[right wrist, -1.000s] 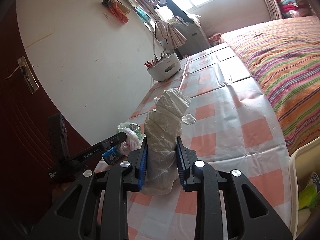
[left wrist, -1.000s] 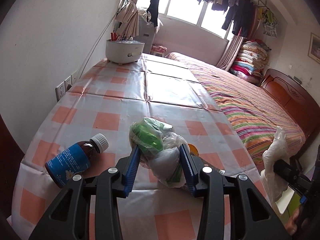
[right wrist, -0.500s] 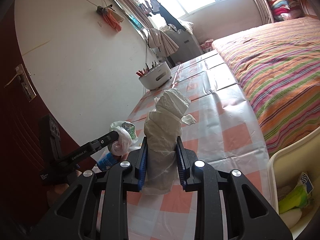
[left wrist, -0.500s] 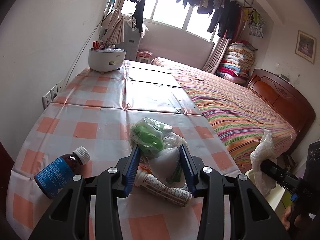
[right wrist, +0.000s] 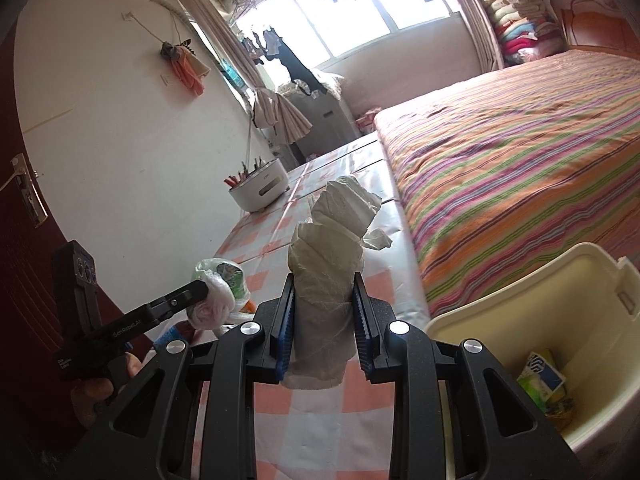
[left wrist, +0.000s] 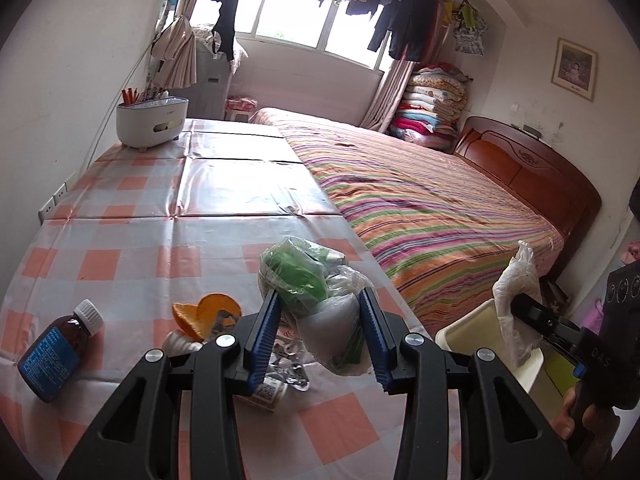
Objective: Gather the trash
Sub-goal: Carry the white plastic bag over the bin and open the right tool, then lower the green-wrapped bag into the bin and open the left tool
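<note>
Bin (right wrist: 532, 320) now fills the lower right of the right wrist view, where a second ago only its rim edge showed. Both hands have swung toward it. Left gripper (left wrist: 320, 334) jaws narrowed onto plastic bag bundle (left wrist: 316, 300), lifted clear of the worktop (left wrist: 168, 200). Right gripper (right wrist: 324, 322) jaws nearly closed on crumpled tissue wad (right wrist: 332, 256), just left of the bin. Judgement: drop-off is next; orange peel (left wrist: 206, 314) and brown bottle (left wrist: 60, 350) remain on the worktop.

One brown bottle (left wrist: 58, 354), one orange peel (left wrist: 206, 314), one plastic bag (left wrist: 316, 300), one tissue wad (right wrist: 328, 280), one bin (right wrist: 560, 320), two claws.
</note>
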Available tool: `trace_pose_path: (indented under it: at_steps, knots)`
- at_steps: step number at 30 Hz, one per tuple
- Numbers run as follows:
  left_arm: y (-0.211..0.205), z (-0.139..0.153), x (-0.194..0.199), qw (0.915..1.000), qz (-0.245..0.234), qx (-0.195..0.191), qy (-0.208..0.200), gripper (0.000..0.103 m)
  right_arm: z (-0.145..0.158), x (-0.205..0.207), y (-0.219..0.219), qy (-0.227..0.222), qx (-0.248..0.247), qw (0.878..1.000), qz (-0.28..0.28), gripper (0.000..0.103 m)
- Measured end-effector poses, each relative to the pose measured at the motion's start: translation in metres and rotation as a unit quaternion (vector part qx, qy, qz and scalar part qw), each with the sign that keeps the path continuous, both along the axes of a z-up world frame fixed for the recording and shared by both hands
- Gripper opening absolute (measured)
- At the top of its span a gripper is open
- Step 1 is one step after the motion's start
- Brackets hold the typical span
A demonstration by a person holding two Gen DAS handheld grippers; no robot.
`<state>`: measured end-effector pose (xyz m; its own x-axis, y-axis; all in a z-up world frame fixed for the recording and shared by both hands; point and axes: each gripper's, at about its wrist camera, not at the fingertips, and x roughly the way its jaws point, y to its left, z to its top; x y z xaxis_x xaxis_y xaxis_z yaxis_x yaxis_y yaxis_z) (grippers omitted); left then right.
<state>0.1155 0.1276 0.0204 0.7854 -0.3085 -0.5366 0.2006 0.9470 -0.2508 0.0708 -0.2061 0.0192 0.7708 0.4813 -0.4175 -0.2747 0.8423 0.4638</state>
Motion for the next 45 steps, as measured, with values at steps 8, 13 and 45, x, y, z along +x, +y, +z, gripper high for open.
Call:
trace_pose_path:
  at_steps: [8,13,45]
  knots:
    - [-0.04,0.01,-0.008,0.9988,-0.048,-0.003,-0.01,0.04,-0.012,-0.013,-0.058,0.002,-0.044,0.995,-0.087,0.027]
    - [-0.07,0.011,-0.015,0.9961,-0.087,0.001,-0.012,0.04,-0.021,-0.019,-0.067,0.014,-0.057,0.992,-0.11,0.035]
    - [-0.189,0.0,-0.016,0.9783,-0.203,0.04,0.002,0.074,0.006,-0.056,-0.124,-0.064,0.074,0.964,-0.249,0.073]
